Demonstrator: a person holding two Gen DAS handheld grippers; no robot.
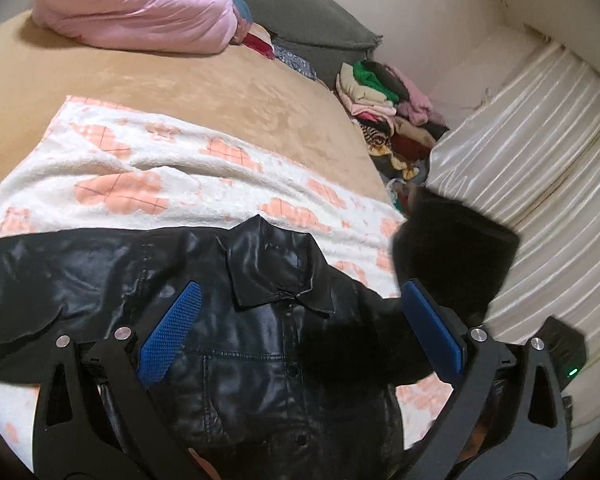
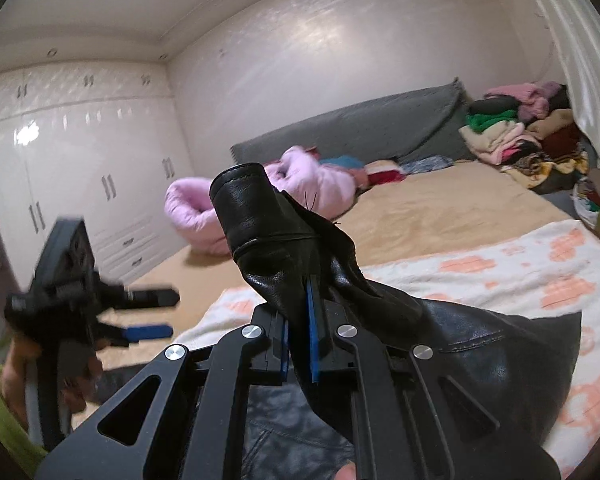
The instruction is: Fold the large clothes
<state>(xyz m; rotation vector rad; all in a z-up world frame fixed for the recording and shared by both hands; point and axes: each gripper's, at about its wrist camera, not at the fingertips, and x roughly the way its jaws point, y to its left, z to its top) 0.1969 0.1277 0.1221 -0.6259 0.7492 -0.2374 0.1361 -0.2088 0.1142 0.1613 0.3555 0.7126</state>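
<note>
1. The black leather jacket (image 1: 260, 344) lies front up beneath the open left tongs (image 1: 300, 332), its collar spread just ahead of their tips and its snap-button placket running back between them.
2. One sleeve (image 1: 60, 272) stretches flat off to the left of the left tongs.
3. The other sleeve (image 2: 268, 232) is pinched in the right tongs (image 2: 300, 336), its cuff standing up above their tips.

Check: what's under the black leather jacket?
The black leather jacket lies on a white blanket with peach patches, which covers the tan bed cover. Anything directly beneath the jacket is hidden.
</note>
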